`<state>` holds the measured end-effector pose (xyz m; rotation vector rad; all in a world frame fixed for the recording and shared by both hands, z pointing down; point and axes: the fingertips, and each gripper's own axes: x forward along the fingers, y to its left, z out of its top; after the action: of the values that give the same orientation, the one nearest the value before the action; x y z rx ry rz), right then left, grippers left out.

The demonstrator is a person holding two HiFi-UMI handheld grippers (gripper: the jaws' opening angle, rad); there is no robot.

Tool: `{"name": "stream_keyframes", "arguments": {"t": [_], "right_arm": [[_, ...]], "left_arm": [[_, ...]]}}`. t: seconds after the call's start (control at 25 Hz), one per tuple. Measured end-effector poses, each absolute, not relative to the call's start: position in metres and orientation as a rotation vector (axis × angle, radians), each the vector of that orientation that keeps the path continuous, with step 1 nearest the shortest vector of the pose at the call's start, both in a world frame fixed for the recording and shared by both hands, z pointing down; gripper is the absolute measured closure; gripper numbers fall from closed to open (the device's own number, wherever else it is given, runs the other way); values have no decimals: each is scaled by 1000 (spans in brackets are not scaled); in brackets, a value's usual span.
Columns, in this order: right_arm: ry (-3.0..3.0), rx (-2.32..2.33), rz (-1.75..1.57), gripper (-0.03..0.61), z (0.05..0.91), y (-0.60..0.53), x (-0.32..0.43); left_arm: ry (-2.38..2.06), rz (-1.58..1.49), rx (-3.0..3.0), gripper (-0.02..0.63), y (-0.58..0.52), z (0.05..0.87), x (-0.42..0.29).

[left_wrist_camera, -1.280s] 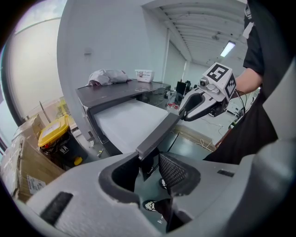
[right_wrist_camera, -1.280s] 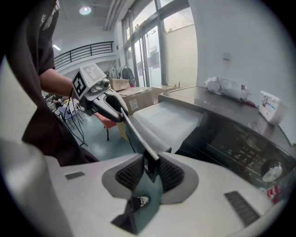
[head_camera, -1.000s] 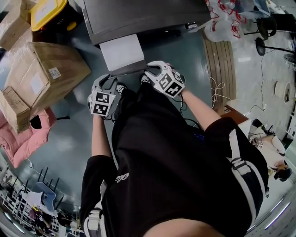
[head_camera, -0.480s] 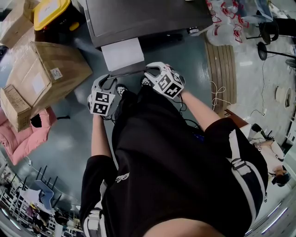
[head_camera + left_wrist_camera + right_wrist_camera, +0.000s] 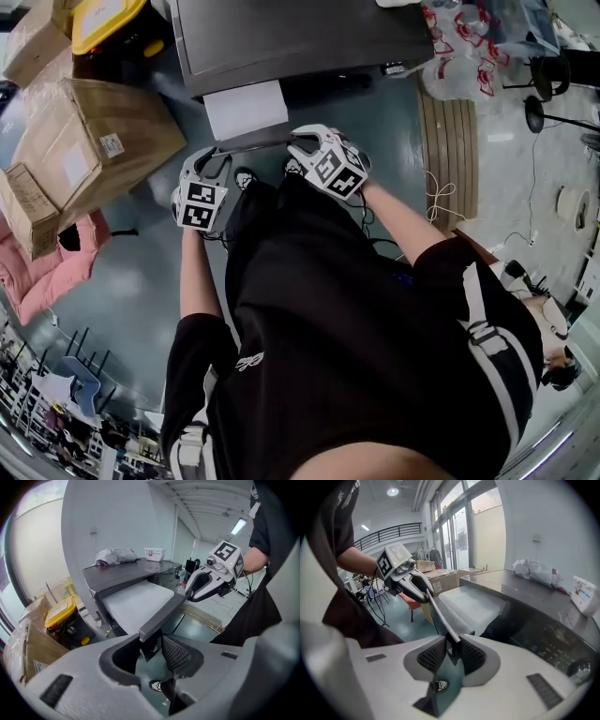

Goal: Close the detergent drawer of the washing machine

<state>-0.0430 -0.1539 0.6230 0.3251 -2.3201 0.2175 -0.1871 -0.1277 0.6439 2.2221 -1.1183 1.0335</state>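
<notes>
With jaws apart the left gripper (image 5: 152, 649) straddles one end of the detergent drawer's (image 5: 133, 604) grey front, the right gripper (image 5: 451, 654) is clamped on its other end, and the drawer, plain white on top, juts from the washing machine (image 5: 291, 37) beyond both, as far out as a second ago.

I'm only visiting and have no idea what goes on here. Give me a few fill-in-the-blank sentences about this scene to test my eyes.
1. The detergent drawer is pulled ____ of the washing machine.
2. Counting the left gripper and the right gripper, the number of grippers at the drawer's front panel is ____.
3. The bin beside the machine has a ____ lid.

Missing words: out; two; yellow.
</notes>
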Motion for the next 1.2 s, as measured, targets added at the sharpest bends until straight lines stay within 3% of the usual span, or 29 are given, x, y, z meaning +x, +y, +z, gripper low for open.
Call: {"name": "stream_keyframes", "arguments": {"t": [1.2], "right_arm": [[-2180, 649, 249, 457, 623, -167, -39]], "left_arm": [[-957, 960, 2336, 483, -136, 637, -183]]}}
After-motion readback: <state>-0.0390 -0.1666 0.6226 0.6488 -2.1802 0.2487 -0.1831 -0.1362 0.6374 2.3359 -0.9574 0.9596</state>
